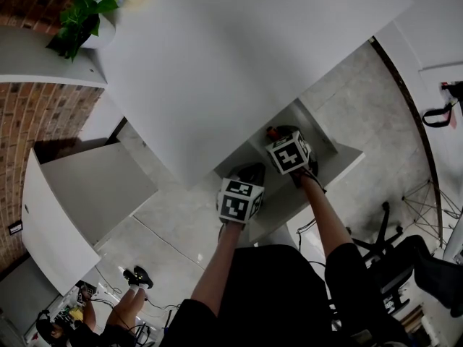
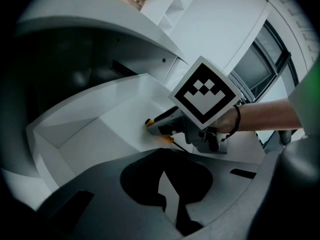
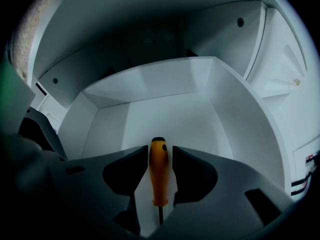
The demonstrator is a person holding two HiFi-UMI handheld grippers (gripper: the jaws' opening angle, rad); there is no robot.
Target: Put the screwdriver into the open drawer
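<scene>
The screwdriver (image 3: 159,174) has an orange handle that points away from the camera, and its dark shaft runs back toward it. In the right gripper view my right gripper (image 3: 160,154) is shut on that handle, just over the open white drawer (image 3: 150,84). From the left gripper view the right gripper (image 2: 165,130) hangs inside the drawer (image 2: 95,134), with orange showing at its tip. My left gripper (image 2: 162,159) stands shut at the drawer's near edge, holding nothing. In the head view both marker cubes, the left (image 1: 240,198) and the right (image 1: 289,152), sit over the drawer (image 1: 340,157) under the desk.
The white desk top (image 1: 239,63) overhangs the drawer. A potted plant (image 1: 87,13) stands at its far left corner. A white cabinet (image 1: 72,201) and a brick wall (image 1: 43,114) are to the left. An office chair (image 1: 383,244) is at right. Another person (image 1: 108,316) is at lower left.
</scene>
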